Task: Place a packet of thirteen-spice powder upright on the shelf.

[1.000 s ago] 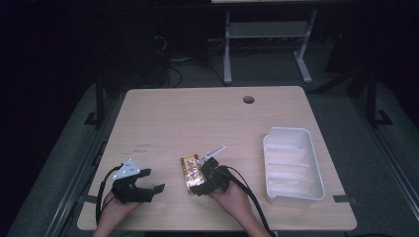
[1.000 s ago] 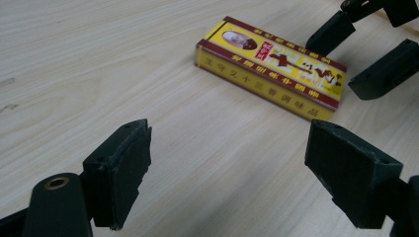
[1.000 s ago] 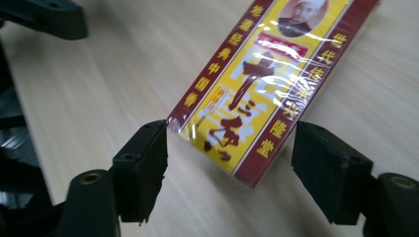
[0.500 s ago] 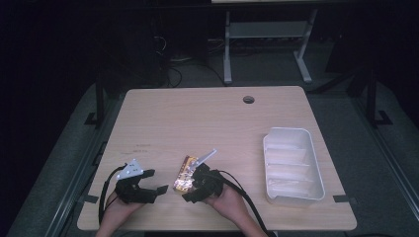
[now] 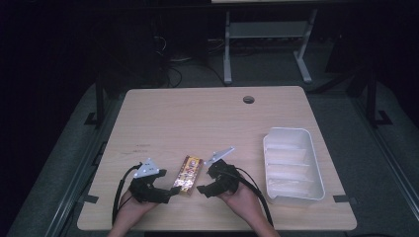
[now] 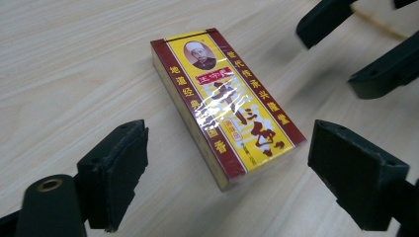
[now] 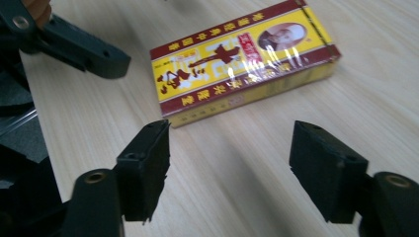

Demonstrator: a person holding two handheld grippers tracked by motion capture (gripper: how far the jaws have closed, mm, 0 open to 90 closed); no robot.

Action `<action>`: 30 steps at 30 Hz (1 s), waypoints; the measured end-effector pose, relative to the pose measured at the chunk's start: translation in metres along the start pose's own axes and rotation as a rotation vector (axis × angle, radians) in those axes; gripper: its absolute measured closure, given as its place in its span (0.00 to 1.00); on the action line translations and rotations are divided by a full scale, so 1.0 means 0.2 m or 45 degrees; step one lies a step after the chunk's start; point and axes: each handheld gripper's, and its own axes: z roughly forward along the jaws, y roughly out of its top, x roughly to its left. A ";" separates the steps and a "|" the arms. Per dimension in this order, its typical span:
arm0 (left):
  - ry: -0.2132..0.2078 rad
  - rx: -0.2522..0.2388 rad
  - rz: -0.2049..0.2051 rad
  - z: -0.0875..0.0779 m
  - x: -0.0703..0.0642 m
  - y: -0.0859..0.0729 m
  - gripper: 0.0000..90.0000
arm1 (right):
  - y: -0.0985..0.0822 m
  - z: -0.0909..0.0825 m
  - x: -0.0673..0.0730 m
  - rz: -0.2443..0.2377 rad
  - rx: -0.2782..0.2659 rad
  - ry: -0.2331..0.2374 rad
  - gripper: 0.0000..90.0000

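We see the yellow-and-red box [image 5: 188, 169] lying flat, well left of the white tray [image 5: 316, 168], between our left gripper [image 6: 227, 163] and right gripper [image 7: 230, 163], both wide open and empty. Its glossy wrap could let it skid or twist under an uneven pinch.

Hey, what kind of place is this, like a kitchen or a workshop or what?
Probably a lab or recording setup, not a kitchen: a bare wooden table with a cable hole, dark surroundings, hand-held grippers with trailing cables, and just a yellow box and white tray laid out.

Box [image 5: 188, 173] btwn left tool [image 5: 168, 188] & right tool [image 5: 203, 187]; tray [image 5: 316, 174] far right.
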 end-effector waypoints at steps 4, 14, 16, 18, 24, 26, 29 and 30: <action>0.055 0.044 0.006 0.06 -0.04 0.03 0.14 | -0.02 -0.03 -0.02 0.013 -0.021 -0.028 0.30; 0.128 0.096 0.010 0.18 -0.10 0.09 0.14 | -0.04 -0.09 -0.03 0.009 -0.050 -0.061 0.28; 0.136 0.109 0.013 0.20 -0.10 0.09 0.14 | -0.05 -0.10 -0.03 0.005 -0.058 -0.079 0.28; 0.149 0.123 0.006 0.22 -0.10 0.10 0.14 | -0.05 -0.11 -0.03 0.008 -0.067 -0.088 0.28; 0.152 0.172 0.035 0.25 -0.10 0.10 0.16 | -0.06 -0.12 -0.04 0.010 -0.083 -0.105 0.27; 0.151 0.195 0.038 0.25 -0.10 0.09 0.19 | -0.07 -0.12 -0.04 0.008 -0.089 -0.108 0.27; 0.136 0.207 0.053 0.23 -0.08 0.08 0.26 | -0.07 -0.12 -0.04 0.009 -0.094 -0.114 0.27; 0.129 0.209 0.055 0.22 -0.07 0.08 0.26 | -0.07 -0.12 -0.04 0.009 -0.094 -0.114 0.27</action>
